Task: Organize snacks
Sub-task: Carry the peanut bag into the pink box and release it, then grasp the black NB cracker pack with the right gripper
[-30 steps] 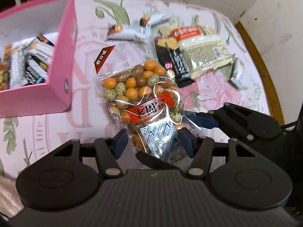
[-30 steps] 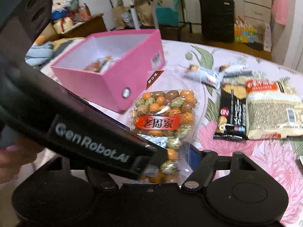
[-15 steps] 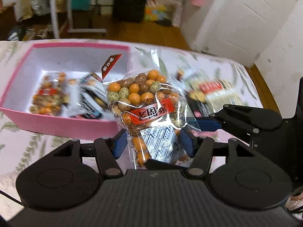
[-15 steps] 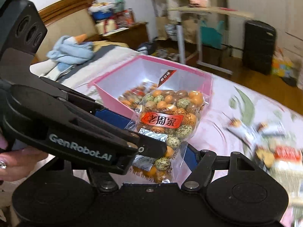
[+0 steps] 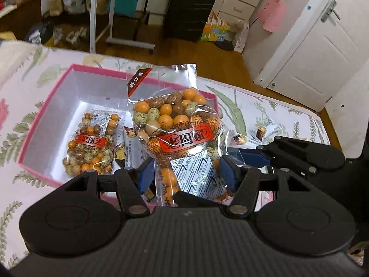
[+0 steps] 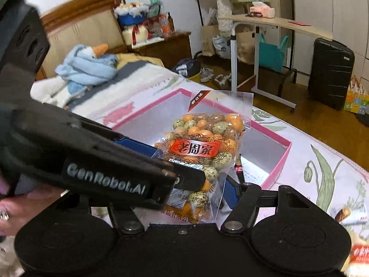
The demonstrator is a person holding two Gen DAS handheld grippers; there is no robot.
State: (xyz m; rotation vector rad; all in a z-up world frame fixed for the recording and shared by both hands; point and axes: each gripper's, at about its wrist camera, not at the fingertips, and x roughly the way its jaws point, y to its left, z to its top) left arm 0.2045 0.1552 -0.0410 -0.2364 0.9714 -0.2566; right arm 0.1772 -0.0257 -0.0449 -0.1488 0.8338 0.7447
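A clear bag of coated nuts (image 5: 177, 136) with a red label hangs in the air over the open pink box (image 5: 46, 113). Both grippers pinch its lower end: my left gripper (image 5: 186, 173) from the left and my right gripper (image 6: 200, 191) from the right, with the right one's blue finger (image 5: 253, 158) beside the bag. The bag also shows in the right wrist view (image 6: 200, 147), above the pink box (image 6: 279, 159). Inside the box lie a second, like bag of nuts (image 5: 90, 147) and some darker packets.
The box sits on a floral bedspread (image 5: 276, 110). Small wrapped snacks (image 5: 258, 133) lie on it right of the box, one more at the right wrist view's edge (image 6: 350, 217). A blue plush (image 6: 85, 69) and a headboard are behind; a rolling table and suitcase (image 5: 189, 9) stand on the floor.
Both grippers lifted the nut bag off the bedspread and carried it left, from beside the box to above its open inside. The other snack packs dropped out of view.
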